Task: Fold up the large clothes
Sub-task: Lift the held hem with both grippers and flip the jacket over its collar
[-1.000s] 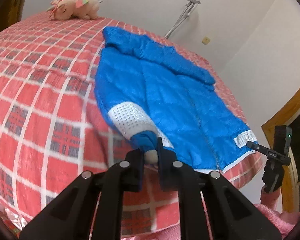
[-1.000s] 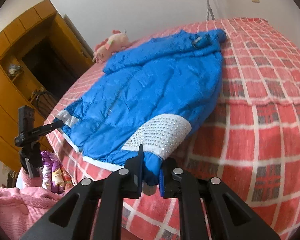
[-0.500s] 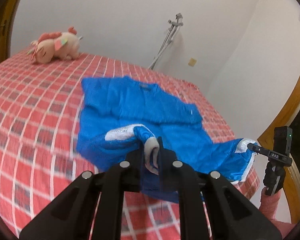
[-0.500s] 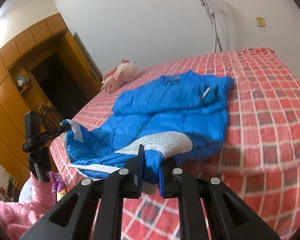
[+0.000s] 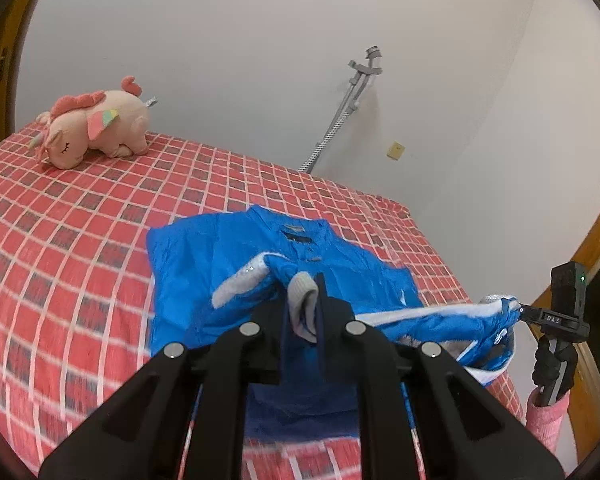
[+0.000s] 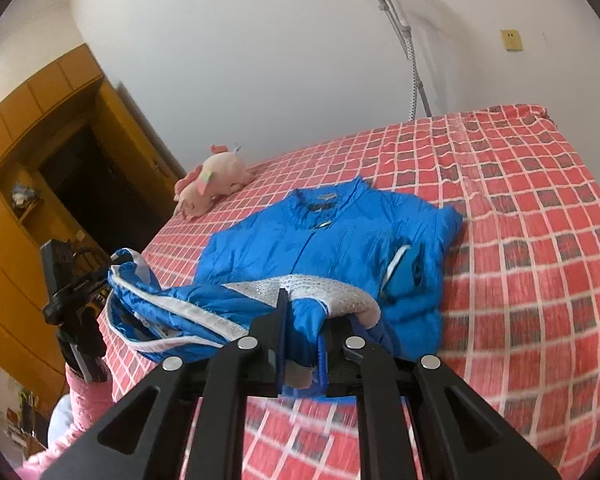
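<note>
Red-and-white checked bedding covers the bed (image 5: 80, 240), where a blue quilted jacket (image 5: 204, 264) lies with its collar toward the white wall and its lower half lifted off the bed. Smooth, slightly shiny padded fabric forms the body, a zip runs down the centre, and a dark label sits inside the collar. White ribbed trim edges the hem, and a pale grey band studded with small shiny dots crosses the raised corner nearest the right wrist camera.

At the near edge, the left gripper (image 5: 302, 320) pinches a hem corner, its black fingers closed on the blue cloth and a fold of grey knit cuff. On the other side, the right gripper (image 6: 302, 344) is clamped on the opposite hem corner, blue fabric bunched between its narrow fingers. Between the two, the hem stretches as a sagging line above the bedding. A pink sleeve shows below each gripper in the other camera's view.

Further off, a pink plush unicorn (image 5: 96, 128) with a rainbow ear rests near the head of the bed, well apart from the jacket. A grey metal crutch (image 5: 346, 96) leans against the plain white wall beside a yellowed wall socket (image 5: 396, 148). Orange-brown wooden cabinets (image 6: 28, 128) and a dark doorway fill the left of the right wrist view.
</note>
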The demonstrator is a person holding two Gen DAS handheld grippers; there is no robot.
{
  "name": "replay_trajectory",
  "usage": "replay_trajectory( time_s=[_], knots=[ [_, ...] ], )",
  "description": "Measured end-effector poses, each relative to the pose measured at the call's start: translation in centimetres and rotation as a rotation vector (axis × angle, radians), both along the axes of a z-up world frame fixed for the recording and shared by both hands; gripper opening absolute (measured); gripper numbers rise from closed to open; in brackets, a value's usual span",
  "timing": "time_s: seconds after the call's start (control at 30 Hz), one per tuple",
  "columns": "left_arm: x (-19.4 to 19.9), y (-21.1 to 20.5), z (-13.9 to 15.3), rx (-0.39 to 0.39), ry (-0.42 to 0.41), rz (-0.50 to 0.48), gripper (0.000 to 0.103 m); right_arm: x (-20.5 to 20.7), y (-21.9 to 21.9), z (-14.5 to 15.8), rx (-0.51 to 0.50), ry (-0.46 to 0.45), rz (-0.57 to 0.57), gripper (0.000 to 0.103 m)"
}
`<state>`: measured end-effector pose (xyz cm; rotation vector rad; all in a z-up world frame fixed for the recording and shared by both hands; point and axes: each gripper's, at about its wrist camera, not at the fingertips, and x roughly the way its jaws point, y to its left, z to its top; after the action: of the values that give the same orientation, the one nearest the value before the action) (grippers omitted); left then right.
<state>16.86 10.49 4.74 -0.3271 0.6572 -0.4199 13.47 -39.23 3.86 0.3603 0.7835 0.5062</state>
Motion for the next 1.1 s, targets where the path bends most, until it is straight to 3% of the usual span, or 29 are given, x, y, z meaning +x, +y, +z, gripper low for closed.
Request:
replay_trajectory(
  time_s=[0.27,0.43,0.83,1.1],
  knots=[
    [7.9,-0.2,-1.1,-0.027,0.062,0.028,0.01,7.7,-0.2,-0.7,0.025,0.075,-0.033,0.011],
    [12.6,-0.9,-2.0,0.009,0.077,0.045,0.01,12.0,-0.6,-2.0,0.029,0.125,-0.056,0.011],
    [21.9,-1.7,-6.1,0.09,0.152,0.108,0.012,20.8,-1.3,-7.0,0.039,0.251,-0.119,0.011],
    [25.1,-1.7,-10.2,0.114,0.224,0.129,0.013,24.3,-1.7,-11.6,0.084,0.339,-0.144,0.011]
  ],
)
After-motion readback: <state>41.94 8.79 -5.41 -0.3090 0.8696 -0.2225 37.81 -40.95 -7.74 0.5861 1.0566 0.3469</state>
